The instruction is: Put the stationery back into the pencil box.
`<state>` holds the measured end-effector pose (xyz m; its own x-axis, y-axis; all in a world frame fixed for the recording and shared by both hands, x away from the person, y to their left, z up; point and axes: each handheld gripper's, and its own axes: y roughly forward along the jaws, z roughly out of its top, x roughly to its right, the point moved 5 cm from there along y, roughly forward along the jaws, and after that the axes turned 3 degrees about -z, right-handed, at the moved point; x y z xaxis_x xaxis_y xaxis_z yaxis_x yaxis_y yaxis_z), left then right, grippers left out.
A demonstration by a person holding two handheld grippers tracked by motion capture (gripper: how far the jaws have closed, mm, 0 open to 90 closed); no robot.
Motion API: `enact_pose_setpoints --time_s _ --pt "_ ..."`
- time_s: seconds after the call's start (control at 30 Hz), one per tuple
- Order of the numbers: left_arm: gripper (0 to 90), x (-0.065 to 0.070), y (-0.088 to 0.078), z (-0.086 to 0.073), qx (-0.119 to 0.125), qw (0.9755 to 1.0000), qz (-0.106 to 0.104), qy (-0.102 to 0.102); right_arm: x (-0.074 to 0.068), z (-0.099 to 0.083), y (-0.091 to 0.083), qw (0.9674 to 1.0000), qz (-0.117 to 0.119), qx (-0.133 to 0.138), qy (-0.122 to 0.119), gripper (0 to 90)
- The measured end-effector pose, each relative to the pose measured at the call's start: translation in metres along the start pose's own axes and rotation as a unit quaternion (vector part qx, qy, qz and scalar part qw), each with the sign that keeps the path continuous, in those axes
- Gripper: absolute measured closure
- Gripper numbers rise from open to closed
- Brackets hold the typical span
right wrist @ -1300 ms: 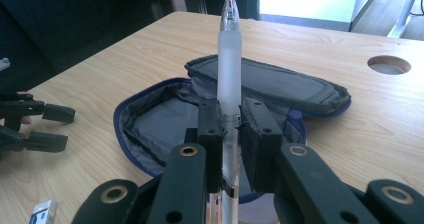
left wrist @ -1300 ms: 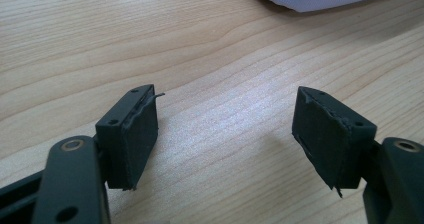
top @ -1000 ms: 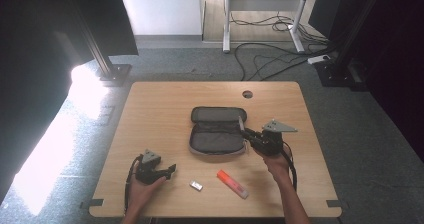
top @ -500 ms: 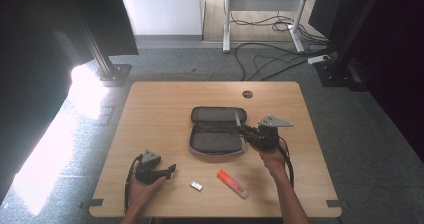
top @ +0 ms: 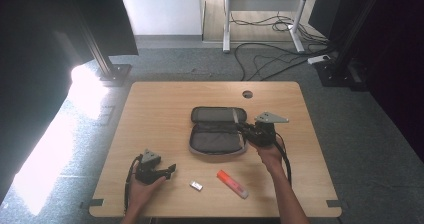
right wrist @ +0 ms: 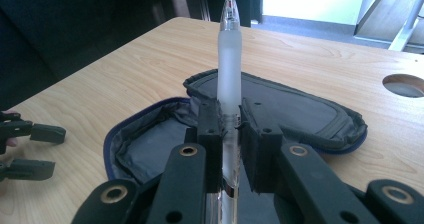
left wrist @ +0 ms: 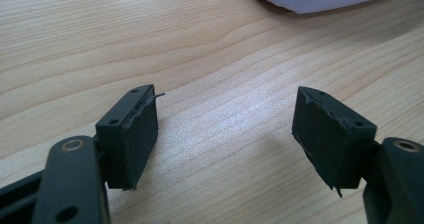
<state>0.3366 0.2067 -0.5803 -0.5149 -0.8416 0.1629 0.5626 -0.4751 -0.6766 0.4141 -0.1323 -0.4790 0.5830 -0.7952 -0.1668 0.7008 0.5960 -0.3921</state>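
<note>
From my remote station: a light wooden table with a round cable hole stands on grey carpet. Sunlight glares across the floor at left. Beyond, black cables trail past a white desk frame, a white wall panel and dark stands.

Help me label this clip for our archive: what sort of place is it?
Probably a lab or recording room, not a home. A bare wooden table stands on grey carpet, dark metal stands and loose floor cables surround it, and a desk frame stands behind.
</note>
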Motion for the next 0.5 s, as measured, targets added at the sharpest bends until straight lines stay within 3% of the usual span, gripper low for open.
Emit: enact_pose_setpoints --time_s 0.5 --pt "26.9 0.0 0.0 0.0 0.001 1.0 0.0 0.0 0.0 0.006 0.018 0.9998 -0.003 -0.008 -0.015 78.7"
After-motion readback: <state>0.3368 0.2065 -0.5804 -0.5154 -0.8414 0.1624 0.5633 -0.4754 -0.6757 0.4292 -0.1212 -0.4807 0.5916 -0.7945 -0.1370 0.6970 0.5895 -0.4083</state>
